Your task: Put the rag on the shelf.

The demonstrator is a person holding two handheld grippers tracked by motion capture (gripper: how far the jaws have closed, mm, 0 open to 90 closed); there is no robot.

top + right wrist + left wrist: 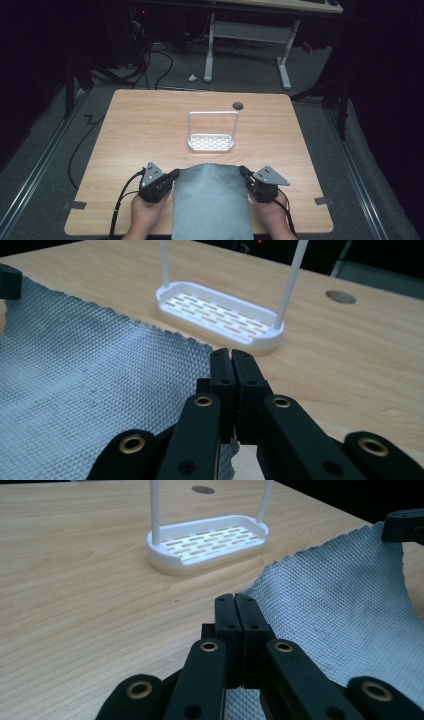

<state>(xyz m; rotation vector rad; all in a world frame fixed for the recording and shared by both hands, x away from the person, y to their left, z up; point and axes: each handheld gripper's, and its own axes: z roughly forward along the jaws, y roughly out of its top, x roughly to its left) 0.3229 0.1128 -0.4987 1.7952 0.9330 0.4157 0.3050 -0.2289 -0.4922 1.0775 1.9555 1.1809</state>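
While both corners are pinched, cloth (211,200) hangs stretched between the two, grey and waffle-textured, spread over the near middle of the worktop (140,125) with its near end running off the near edge. Left hand-held gripper (174,174) clamped shut on the far left corner, jaws pressed together in the left gripper view with fabric coming out from beside them. Right hand-held gripper (244,172) likewise closed on the far right corner, weave bunched against its jaws in the right gripper view. Long axis of the cloth running near-to-far, away from the person; held edge lying crosswise, sagging a little between the grips and lifted slightly off the wood, by the look of the curl in the gripper views. Rack (211,142), white, slotted base with a tall hoop handle, standing dead ahead of that far edge, near but apart, roughly centred between the hands, so neither hand nearer by any margin worth counting. Hoop set crosswise too, parallel to the held edge. Judging from this layout, likely next move a forward carry of the far edge toward or over the hoop, or a fold; either way, both hands needing to travel evenly to keep the edge square. Risk: one corner slipping, or the sagging middle knocking the light rack over
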